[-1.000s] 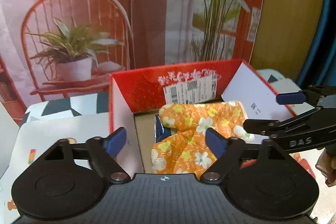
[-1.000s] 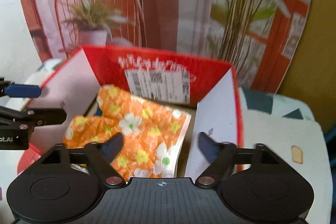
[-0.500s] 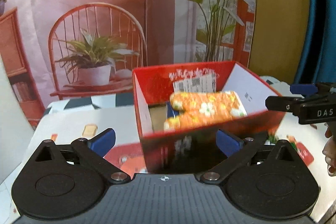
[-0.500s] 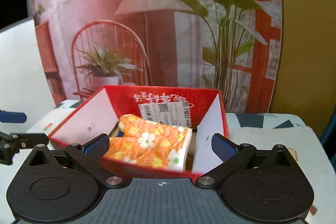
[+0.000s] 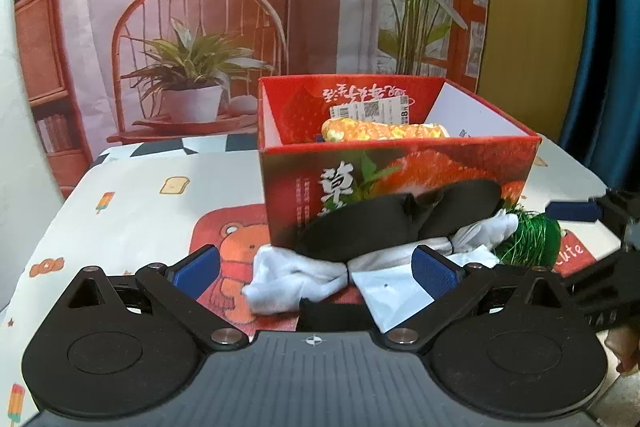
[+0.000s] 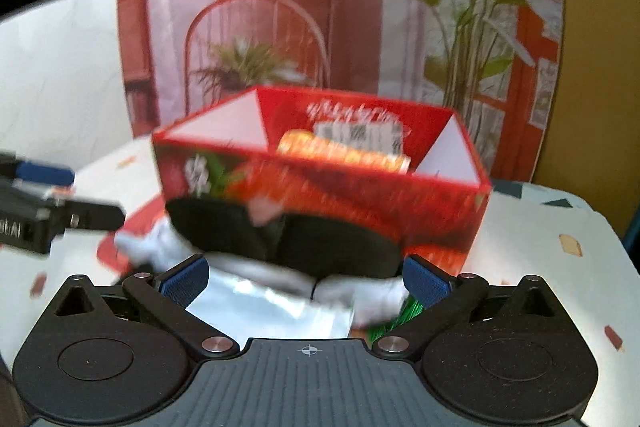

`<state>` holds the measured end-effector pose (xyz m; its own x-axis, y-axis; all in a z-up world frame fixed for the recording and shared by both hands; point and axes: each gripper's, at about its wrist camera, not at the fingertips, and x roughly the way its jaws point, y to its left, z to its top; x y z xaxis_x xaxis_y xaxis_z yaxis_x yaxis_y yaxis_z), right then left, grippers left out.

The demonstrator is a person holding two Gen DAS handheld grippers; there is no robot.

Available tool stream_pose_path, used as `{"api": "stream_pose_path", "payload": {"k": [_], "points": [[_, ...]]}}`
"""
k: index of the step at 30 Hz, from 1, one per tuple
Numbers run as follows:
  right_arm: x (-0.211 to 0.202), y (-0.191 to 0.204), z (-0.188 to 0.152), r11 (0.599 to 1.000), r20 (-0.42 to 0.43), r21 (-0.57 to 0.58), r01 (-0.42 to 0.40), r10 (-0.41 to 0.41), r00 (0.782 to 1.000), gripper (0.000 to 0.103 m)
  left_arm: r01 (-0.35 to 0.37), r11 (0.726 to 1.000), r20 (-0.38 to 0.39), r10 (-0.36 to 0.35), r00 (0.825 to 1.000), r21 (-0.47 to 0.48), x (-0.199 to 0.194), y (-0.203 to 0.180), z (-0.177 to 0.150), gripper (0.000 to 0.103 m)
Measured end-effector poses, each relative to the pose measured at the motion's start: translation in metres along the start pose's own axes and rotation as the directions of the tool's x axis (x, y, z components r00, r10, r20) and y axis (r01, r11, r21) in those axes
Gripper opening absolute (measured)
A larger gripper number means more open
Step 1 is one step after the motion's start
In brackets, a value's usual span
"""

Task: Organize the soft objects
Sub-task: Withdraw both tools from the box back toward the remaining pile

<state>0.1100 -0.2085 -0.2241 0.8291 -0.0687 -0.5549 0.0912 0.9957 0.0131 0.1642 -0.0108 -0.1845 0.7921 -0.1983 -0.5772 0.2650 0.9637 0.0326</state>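
The left gripper (image 5: pixel 316 263) stands wide, nothing between its blue pads (image 5: pixel 434 269). Its jaws have just been opening. The right gripper (image 6: pixel 306 279) is likewise spread wide and holds nothing; its jaws have also just been opening. The right wrist view is blurred.

The red box (image 5: pixel 400 183) sits on the printed tablecloth (image 5: pixel 132 211), open at the top. The orange floral cloth (image 5: pixel 384 131) lies inside the box, only its upper edge showing above the front wall.

A pile of soft items lies on the tablecloth against the front wall of the box, just beyond both grippers. A black eye mask (image 5: pixel 400 223) rests on top, leaning on the wall. A white sock (image 5: pixel 296 281) lies under the mask and extends to the left. A green tinsel ball (image 5: pixel 532 239) lies at the right end of the pile. A flat white packet (image 5: pixel 394 289) lies nearest the left gripper.
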Motion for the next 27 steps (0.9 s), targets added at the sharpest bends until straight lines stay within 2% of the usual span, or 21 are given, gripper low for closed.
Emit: {"api": "stream_pose_path", "payload": {"k": [7, 13, 21, 27], "points": [[0.003, 0.014, -0.026, 0.999, -0.065, -0.022, -0.025, 0.024, 0.998, 0.102, -0.037, 0.997, -0.009, 0.036, 0.999, -0.064, -0.001, 0.01, -0.009, 0.102], [0.009, 0.023, -0.038, 0.997, -0.095, -0.07, -0.038, 0.031, 0.995, 0.102, -0.061, 0.996, -0.028, 0.059, 0.998, -0.072, 0.005, 0.011, -0.014, 0.102], [0.021, 0.021, -0.043, 0.998, -0.142, -0.059, -0.037, 0.028, 0.989, 0.102, -0.058, 0.997, -0.05, 0.055, 0.997, -0.056, 0.011, 0.007, -0.023, 0.102], [0.024, 0.023, -0.044, 0.995, -0.141, -0.095, -0.03, 0.016, 0.99, 0.102, -0.072, 0.995, -0.041, 0.069, 0.997, -0.071, 0.012, 0.009, -0.024, 0.102]]}}
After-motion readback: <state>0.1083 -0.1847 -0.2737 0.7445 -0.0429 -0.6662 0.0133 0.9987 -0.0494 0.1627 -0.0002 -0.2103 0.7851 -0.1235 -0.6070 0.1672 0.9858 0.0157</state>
